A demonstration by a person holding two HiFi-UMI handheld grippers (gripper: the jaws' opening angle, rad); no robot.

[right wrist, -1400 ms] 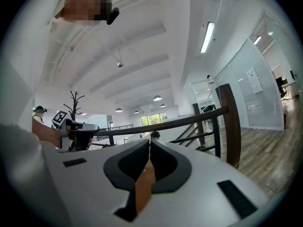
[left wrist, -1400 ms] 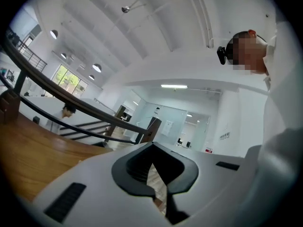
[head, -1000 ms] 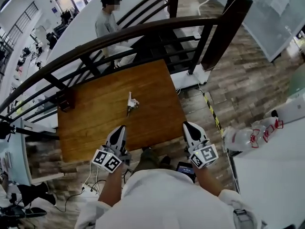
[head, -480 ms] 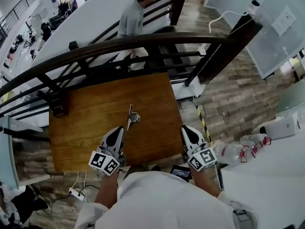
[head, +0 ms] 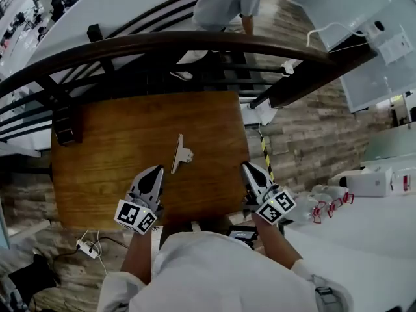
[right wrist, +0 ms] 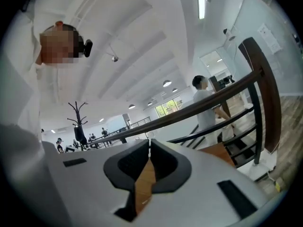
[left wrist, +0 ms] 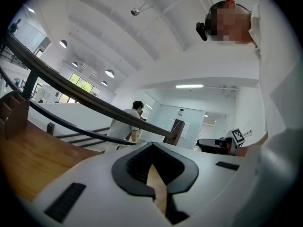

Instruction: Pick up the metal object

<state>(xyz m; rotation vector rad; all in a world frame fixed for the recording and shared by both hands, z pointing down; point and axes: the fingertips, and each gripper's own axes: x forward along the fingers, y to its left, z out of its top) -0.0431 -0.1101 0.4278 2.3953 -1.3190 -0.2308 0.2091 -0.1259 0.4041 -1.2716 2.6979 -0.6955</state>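
You had both the left gripper [head: 155, 171] and the right gripper [head: 249, 168] closed and empty at the wooden table's [head: 104, 142] near edge, apart from the metal object [head: 179, 153].

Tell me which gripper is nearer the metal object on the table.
Left. The left gripper is just below-left of the metal object in the head view; the right gripper sits by the near right corner of the table, clearly farther off.

Metal object [head: 181, 154] on table [head: 97, 155], before railing [head: 162, 44]
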